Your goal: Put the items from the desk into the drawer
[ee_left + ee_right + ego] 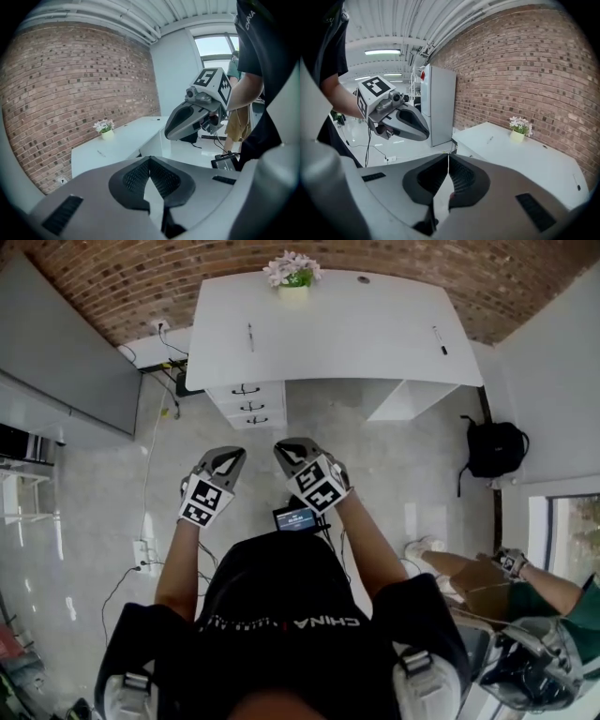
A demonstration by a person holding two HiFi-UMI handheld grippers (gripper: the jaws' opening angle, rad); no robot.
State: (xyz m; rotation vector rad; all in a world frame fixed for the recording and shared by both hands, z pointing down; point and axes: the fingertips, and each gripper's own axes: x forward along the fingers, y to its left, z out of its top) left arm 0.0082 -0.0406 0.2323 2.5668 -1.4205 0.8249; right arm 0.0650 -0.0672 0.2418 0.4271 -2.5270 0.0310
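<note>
A white desk (pixel 347 329) stands against the brick wall, well ahead of me. On it lie a thin pen (pixel 250 337) at the left and a dark marker (pixel 439 339) at the right. A small flower pot (pixel 293 276) sits at the back edge. Under the desk's left side is a drawer unit (pixel 246 404) with three drawers, all closed. My left gripper (pixel 229 456) and right gripper (pixel 291 447) are held side by side over the floor, far short of the desk. Both are shut and hold nothing. The left gripper view shows the desk (pixel 123 139) and the right gripper (pixel 187 123).
A black backpack (pixel 495 448) lies on the floor right of the desk. A grey cabinet (pixel 66 371) stands at the left. Cables and a power strip (pixel 142 554) run along the left floor. Another person (pixel 525 582) crouches at the lower right.
</note>
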